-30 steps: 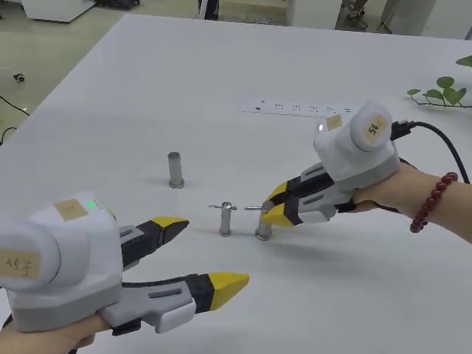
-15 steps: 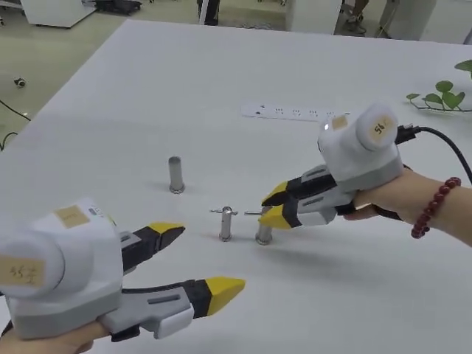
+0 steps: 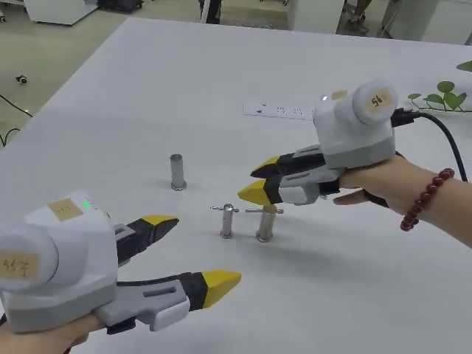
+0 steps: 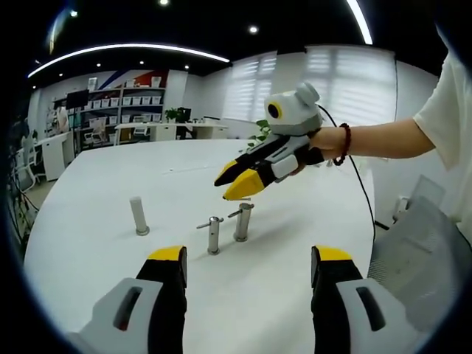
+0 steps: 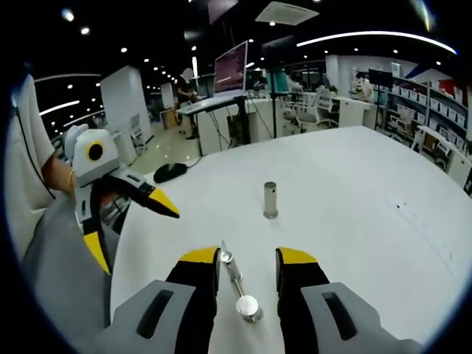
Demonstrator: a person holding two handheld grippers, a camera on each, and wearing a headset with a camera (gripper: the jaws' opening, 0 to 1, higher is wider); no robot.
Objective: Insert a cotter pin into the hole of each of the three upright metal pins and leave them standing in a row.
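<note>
White counter (image 3: 147, 88). Left hand-held gripper (image 3: 190, 251) is on the near side of the middle pin (image 3: 227, 223), jaws wide apart, empty. Right hand-held gripper (image 3: 258, 179) is just above and right of it, jaws part open, gripping nothing. Power strip (image 3: 284, 110) is well beyond it. Right pin (image 3: 264, 227) stands just beside the middle pin, bare pin (image 3: 176, 172) off to its left. One cotter pin (image 3: 218, 209) crosses the middle pin, second cotter pin (image 3: 253, 211) crosses the right pin.

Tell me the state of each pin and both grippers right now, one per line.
Left pin: upright, hole empty.
Middle pin: upright, cotter pin through it.
Right pin: upright, also pinned.
Right gripper: open, empty, over the right pin.
Left gripper: open, empty.
</note>
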